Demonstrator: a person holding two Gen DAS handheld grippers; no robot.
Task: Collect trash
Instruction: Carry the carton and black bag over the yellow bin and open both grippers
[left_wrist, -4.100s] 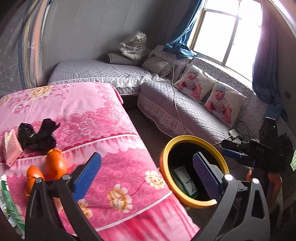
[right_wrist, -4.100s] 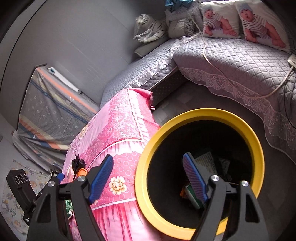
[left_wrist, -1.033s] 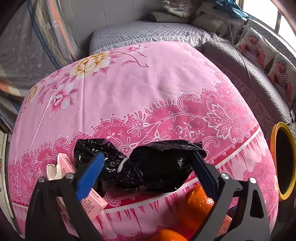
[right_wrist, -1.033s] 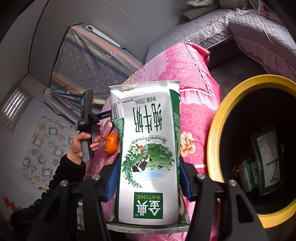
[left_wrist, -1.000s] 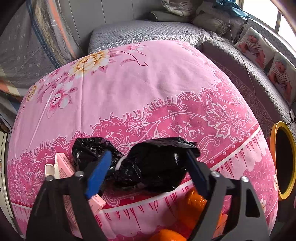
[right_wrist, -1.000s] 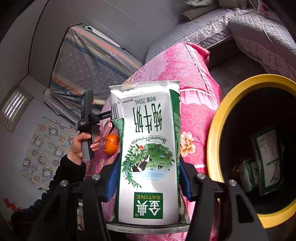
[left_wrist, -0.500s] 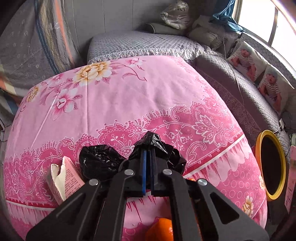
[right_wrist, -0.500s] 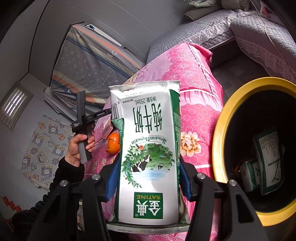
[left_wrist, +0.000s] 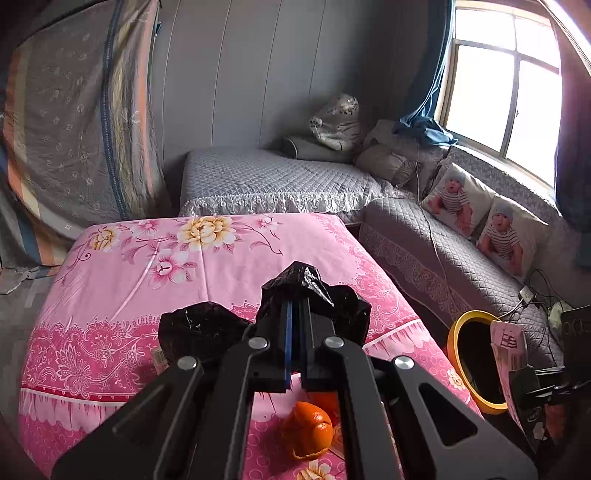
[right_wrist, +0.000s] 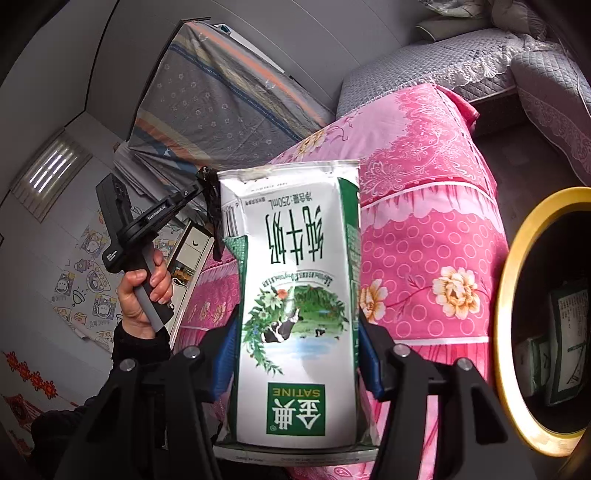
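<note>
Black crinkled plastic bag (left_wrist: 314, 291) is pinched between the closed jaws of the left gripper (left_wrist: 294, 332), lifted above the pink floral tablecloth (left_wrist: 207, 258). The right gripper (right_wrist: 297, 354) clamps a white-and-green milk carton (right_wrist: 295, 295) upside down, beside the yellow-rimmed bin (right_wrist: 517, 295). Peeled orange (left_wrist: 308, 428) lies on the cloth below the bag.

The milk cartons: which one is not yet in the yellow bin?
The white-and-green milk carton held upside down between the right tongs. The other cartons already lie inside the yellow bin.
</note>
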